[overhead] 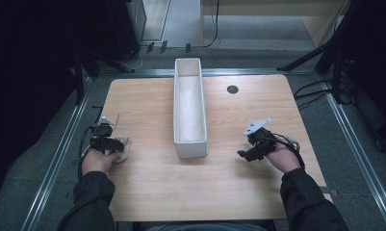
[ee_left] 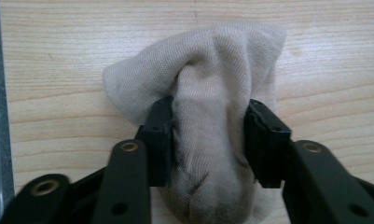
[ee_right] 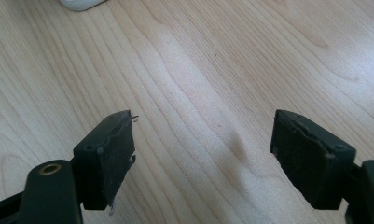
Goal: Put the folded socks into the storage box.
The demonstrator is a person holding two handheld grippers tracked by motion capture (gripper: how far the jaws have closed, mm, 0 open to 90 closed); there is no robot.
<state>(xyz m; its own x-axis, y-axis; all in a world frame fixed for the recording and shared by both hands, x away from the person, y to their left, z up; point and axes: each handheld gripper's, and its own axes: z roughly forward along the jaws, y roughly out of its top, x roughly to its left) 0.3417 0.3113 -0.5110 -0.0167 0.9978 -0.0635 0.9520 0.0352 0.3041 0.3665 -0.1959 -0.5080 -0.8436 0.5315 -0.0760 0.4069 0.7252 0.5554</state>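
A beige sock (ee_left: pixel 208 93) lies bunched on the wooden table (overhead: pixel 147 183) near its left edge; in the high view the sock (overhead: pixel 124 147) peeks out beside my left hand. My left gripper (ee_left: pixel 208 140) points down at it, and both pads press into the fabric, which bulges between them. On the right side of the table my right gripper (overhead: pixel 242 154) rests low over bare wood. The right gripper view has the right gripper (ee_right: pixel 201 158) with jaws wide apart and nothing between them.
A long, narrow white bin (overhead: pixel 189 108) stands in the middle of the table, running from near to far. A small black round hole (overhead: pixel 232 89) sits at the far right. Metal rails edge the table on both sides.
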